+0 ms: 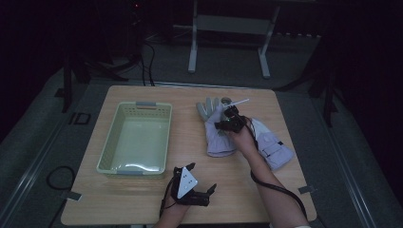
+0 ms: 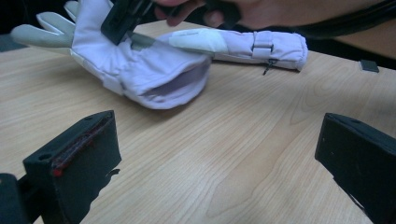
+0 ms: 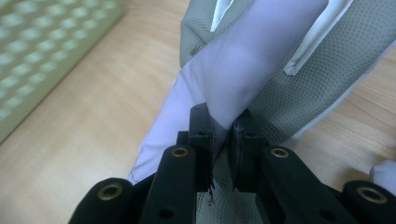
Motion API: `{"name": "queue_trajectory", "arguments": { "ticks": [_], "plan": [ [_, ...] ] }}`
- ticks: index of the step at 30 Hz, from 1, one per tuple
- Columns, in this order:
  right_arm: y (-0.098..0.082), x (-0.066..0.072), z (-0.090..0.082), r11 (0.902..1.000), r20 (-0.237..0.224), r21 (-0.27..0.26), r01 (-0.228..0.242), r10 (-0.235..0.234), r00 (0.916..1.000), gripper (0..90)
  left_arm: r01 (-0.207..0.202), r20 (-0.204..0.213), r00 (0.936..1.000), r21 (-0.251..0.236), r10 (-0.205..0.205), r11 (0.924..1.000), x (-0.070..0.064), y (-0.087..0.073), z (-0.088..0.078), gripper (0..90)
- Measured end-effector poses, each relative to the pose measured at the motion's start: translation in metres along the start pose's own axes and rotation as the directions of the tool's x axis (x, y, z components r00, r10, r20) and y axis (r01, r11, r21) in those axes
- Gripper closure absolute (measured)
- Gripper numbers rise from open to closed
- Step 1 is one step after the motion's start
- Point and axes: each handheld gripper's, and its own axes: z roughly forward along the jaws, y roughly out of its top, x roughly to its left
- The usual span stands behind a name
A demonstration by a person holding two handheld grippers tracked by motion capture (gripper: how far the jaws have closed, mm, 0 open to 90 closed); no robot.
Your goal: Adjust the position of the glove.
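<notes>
A pale lilac glove (image 1: 216, 137) with grey fingers lies on the wooden table (image 1: 190, 204), right of centre. In the right gripper view, my right gripper (image 3: 223, 126) is shut on a raised fold of this glove (image 3: 252, 60), with the fabric pinched between the pads. From the left gripper view the same glove (image 2: 154, 70) looks lifted at the pinch under the right gripper (image 2: 120, 32). A second glove (image 1: 275, 149) lies just right of the first, partly under the person's right forearm. My left gripper (image 1: 201, 177) rests open near the table's front edge, its jaws wide apart with nothing between them (image 2: 215, 158).
A pale green plastic basket (image 1: 135, 167) stands at the left of the table, with nothing visible inside it. Its perforated wall (image 3: 42, 51) lies to the left of the held glove. The room beyond the table is dark, with a stand's legs on the floor behind.
</notes>
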Motion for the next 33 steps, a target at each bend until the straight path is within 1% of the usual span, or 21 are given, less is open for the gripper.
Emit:
{"name": "queue_trajectory", "arguments": {
  "ticks": [2, 5, 7, 9, 11, 12, 14, 16, 19, 20, 22, 23, 24, 25, 26, 27, 29, 30, 32, 33],
  "plan": [
    [-0.002, 0.007, -0.009, 0.9996, -0.033, 0.001, 0.029, -0.029, 0.999, 80.9, -0.006, 0.001, 1.0, 0.002, 0.006, 1.0, -0.001, 0.0, 0.001, 0.2],
    [-0.009, 0.02, -0.031, 0.997, -0.071, -0.026, 0.072, -0.074, 0.9947, 80.9, -0.004, 0.0, 1.0, 0.003, 0.004, 1.0, -0.001, 0.0, 0.0, 0.2],
    [-0.013, 0.026, -0.043, 0.9946, -0.069, -0.049, 0.092, -0.095, 0.9931, 80.8, -0.002, -0.001, 1.0, 0.004, 0.002, 1.0, 0.0, 0.0, 0.0, 0.1],
    [-0.02, 0.031, -0.053, 0.9916, -0.081, -0.062, 0.114, -0.119, 0.9896, 80.8, -0.002, -0.003, 1.0, 0.001, 0.002, 1.0, -0.001, 0.0, 0.0, 0.2],
    [-0.03, 0.036, -0.058, 0.9893, -0.094, -0.057, 0.134, -0.139, 0.9858, 80.7, -0.006, -0.004, 1.0, 0.001, 0.006, 1.0, -0.001, 0.0, 0.0, 0.2],
    [-0.034, 0.037, -0.058, 0.9897, -0.101, -0.051, 0.134, -0.138, 0.9853, 80.7, -0.006, -0.006, 1.0, 0.001, 0.006, 1.0, -0.001, 0.0, 0.0, 0.2],
    [-0.041, 0.039, -0.056, 0.9883, -0.09, -0.038, 0.148, -0.151, 0.9845, 80.7, -0.007, -0.006, 1.0, 0.002, 0.007, 1.0, -0.001, 0.0, 0.0, 0.2],
    [-0.046, 0.039, -0.052, 0.9894, -0.105, -0.023, 0.144, -0.145, 0.9838, 80.5, -0.006, -0.009, 0.9999, 0.002, 0.006, 1.0, -0.001, 0.0, 0.0, 0.2],
    [-0.05, 0.04, -0.043, 0.9893, -0.107, -0.006, 0.146, -0.145, 0.9836, 80.5, -0.005, -0.007, 1.0, 0.001, 0.005, 1.0, -0.001, 0.0, 0.0, 0.1],
    [-0.053, 0.042, -0.034, 0.9891, -0.101, 0.013, 0.147, -0.145, 0.9843, 80.4, -0.005, -0.008, 1.0, 0.001, 0.005, 1.0, -0.001, 0.0, 0.0, 0.2],
    [-0.055, 0.044, -0.024, 0.9903, -0.048, 0.034, 0.135, -0.133, 0.9899, 80.2, -0.004, -0.007, 1.0, 0.001, 0.004, 1.0, -0.001, 0.0, 0.0, 0.2],
    [-0.056, 0.044, -0.02, 0.99, -0.032, 0.033, 0.137, -0.136, 0.9902, 80.0, -0.004, -0.006, 1.0, 0.001, 0.004, 1.0, -0.001, 0.0, 0.0, 0.2],
    [-0.057, 0.042, -0.016, 0.9911, -0.032, 0.034, 0.129, -0.128, 0.9913, 79.9, -0.005, -0.006, 1.0, 0.001, 0.005, 1.0, -0.002, 0.0, 0.0, 0.2],
    [-0.057, 0.042, -0.016, 0.9911, -0.032, 0.034, 0.129, -0.128, 0.9913, 79.9, -0.005, -0.006, 1.0, 0.001, 0.005, 1.0, -0.002, 0.0, 0.0, 0.2],
    [-0.057, 0.04, -0.012, 0.9928, -0.043, 0.036, 0.114, -0.113, 0.9927, 79.8, -0.006, -0.004, 1.0, 0.003, 0.006, 1.0, -0.002, 0.0, 0.0, 0.2],
    [-0.059, 0.038, -0.005, 0.9934, -0.035, 0.035, 0.109, -0.108, 0.9935, 79.5, -0.005, -0.003, 1.0, 0.003, 0.005, 1.0, -0.002, 0.0, 0.0, 0.2],
    [-0.06, 0.037, -0.002, 0.9968, -0.042, 0.029, 0.075, -0.074, 0.9964, 79.5, -0.004, -0.003, 1.0, 0.004, 0.004, 1.0, -0.001, 0.0, 0.0, 0.2],
    [-0.06, 0.037, 0.0, 0.9973, -0.034, 0.023, 0.07, -0.069, 0.997, 79.4, -0.003, -0.003, 1.0, 0.005, 0.003, 1.0, -0.001, 0.0, 0.0, 0.2],
    [-0.06, 0.039, 0.003, 0.9994, -0.011, 0.015, 0.03, -0.03, 0.9995, 79.4, -0.006, -0.002, 1.0, 0.009, 0.006, 0.9999, -0.002, 0.0, 0.001, 0.2],
    [-0.06, 0.041, 0.004, 0.9995, 0.012, 0.008, 0.029, -0.03, 0.9995, 79.0, -0.008, -0.003, 1.0, 0.01, 0.008, 0.9999, -0.002, 0.0, 0.001, 0.2]
  ]
}}
